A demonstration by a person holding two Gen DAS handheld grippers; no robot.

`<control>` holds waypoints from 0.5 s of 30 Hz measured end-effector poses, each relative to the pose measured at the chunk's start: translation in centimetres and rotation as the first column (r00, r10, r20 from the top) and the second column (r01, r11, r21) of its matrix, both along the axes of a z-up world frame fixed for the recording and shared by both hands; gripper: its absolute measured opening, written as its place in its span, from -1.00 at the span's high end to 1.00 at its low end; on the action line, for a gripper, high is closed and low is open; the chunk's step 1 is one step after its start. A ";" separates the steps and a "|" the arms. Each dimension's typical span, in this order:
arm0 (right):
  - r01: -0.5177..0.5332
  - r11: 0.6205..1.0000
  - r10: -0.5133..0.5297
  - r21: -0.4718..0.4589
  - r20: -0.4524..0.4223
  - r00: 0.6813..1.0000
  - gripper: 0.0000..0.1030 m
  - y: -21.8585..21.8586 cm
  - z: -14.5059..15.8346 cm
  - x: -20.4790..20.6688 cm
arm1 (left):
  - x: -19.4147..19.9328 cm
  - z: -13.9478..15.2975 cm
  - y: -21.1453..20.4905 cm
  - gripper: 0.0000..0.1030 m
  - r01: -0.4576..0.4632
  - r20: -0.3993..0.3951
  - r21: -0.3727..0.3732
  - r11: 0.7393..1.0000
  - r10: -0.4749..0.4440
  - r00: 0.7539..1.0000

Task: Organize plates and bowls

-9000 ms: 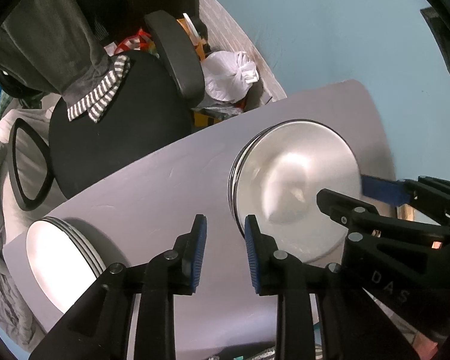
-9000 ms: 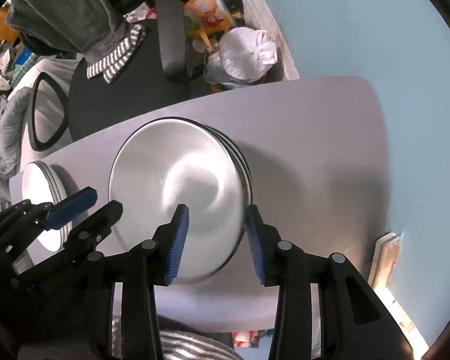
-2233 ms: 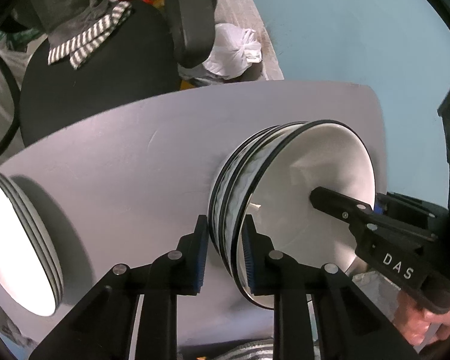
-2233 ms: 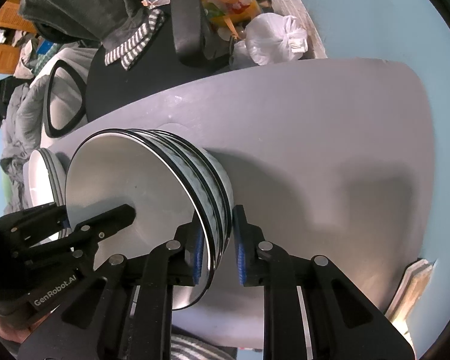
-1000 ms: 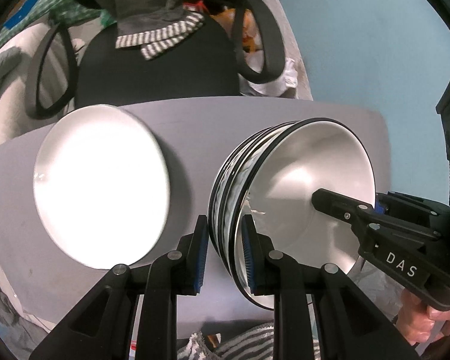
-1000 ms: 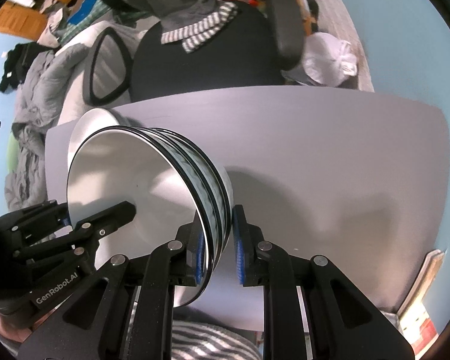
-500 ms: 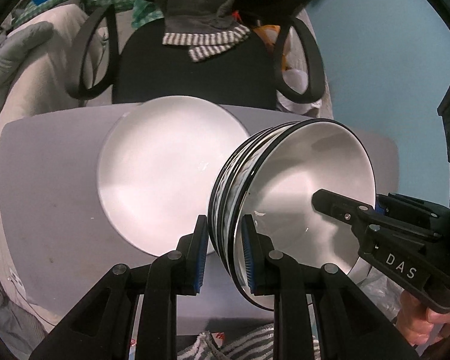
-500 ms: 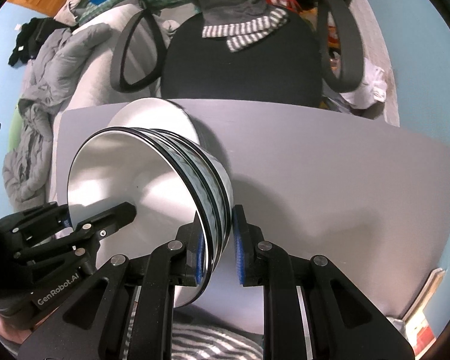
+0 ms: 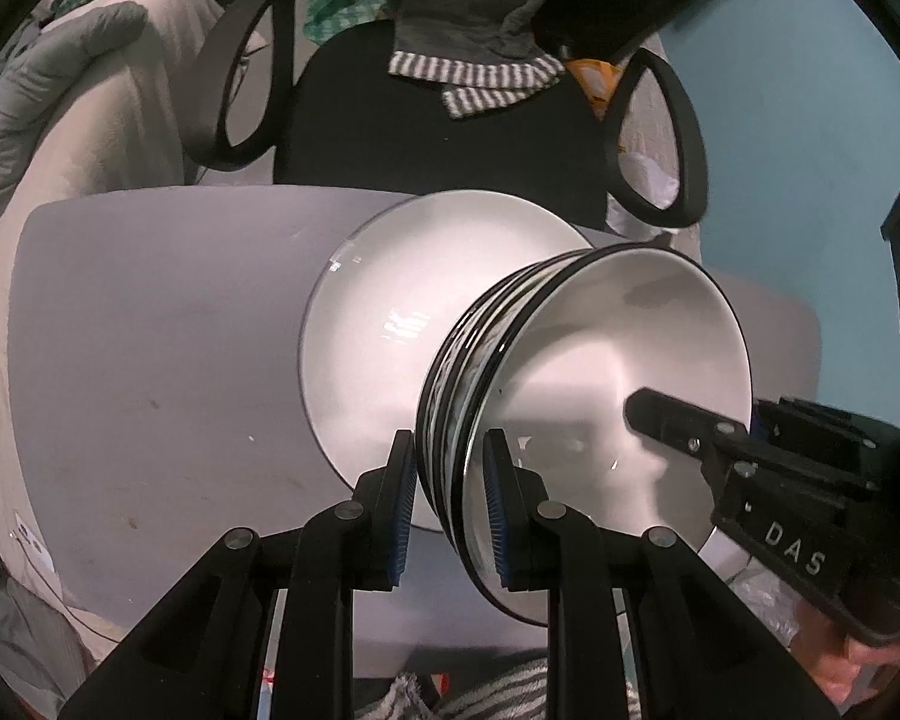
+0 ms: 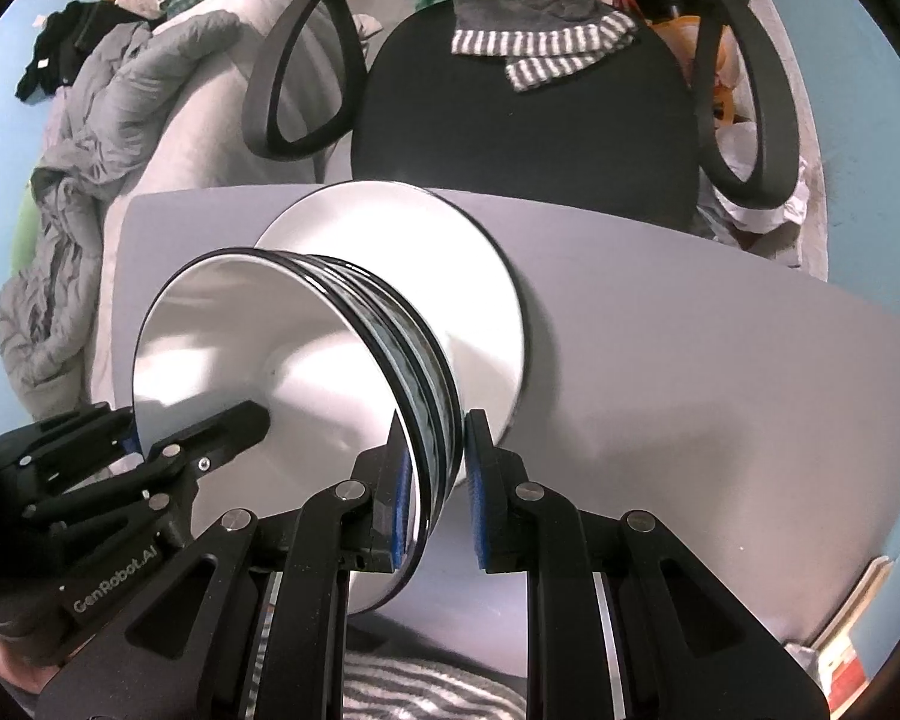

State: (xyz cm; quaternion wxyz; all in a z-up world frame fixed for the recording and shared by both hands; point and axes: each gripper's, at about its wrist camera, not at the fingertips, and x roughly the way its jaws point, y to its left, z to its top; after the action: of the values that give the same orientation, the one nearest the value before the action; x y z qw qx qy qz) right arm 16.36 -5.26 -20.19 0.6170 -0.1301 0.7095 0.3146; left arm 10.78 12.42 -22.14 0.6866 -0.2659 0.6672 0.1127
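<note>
A stack of white bowls with black rims [image 9: 600, 372] [image 10: 282, 348] hangs in the air, gripped from both sides. My left gripper [image 9: 450, 510] is shut on the rims at one edge; my right gripper [image 10: 435, 492] is shut on the rims at the opposite edge. Below the bowls a stack of white plates [image 9: 390, 312] [image 10: 450, 264] lies on the grey table [image 9: 150, 330] [image 10: 720, 330]. The bowls hover partly over the plates and hide part of them. In each wrist view the other gripper shows inside the top bowl.
A black office chair [image 9: 438, 138] [image 10: 528, 138] with a grey, striped-hem garment over it stands behind the table. Grey bedding [image 10: 90, 150] lies at the left. The blue wall [image 9: 810, 90] is at the right, with bags by its foot. Bare table surface spreads right of the plates.
Both grippers have carried the bowl stack across the table toward the plates; the plates now sit under the bowls instead of off to the side. The grips have not changed.
</note>
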 end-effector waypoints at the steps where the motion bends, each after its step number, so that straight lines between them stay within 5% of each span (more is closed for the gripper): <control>1: 0.000 1.000 0.000 -0.002 -0.002 1.000 0.68 0.2 -0.2 0.0 | 0.1 -0.2 0.2 0.60 -0.001 -0.003 0.002 1.000 0.001 1.000; 15: 0.016 0.999 -0.017 -0.041 -0.022 1.000 0.68 1.5 -2.0 0.4 | 0.6 -2.2 1.0 0.59 0.041 -0.039 -0.018 0.999 -0.042 0.998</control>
State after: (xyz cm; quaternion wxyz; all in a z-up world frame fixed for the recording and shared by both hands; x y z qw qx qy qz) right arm 16.71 -3.79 -22.24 0.6087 -0.1332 0.7237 0.2967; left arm 11.33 13.44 -24.32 0.6731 -0.2557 0.6870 0.0979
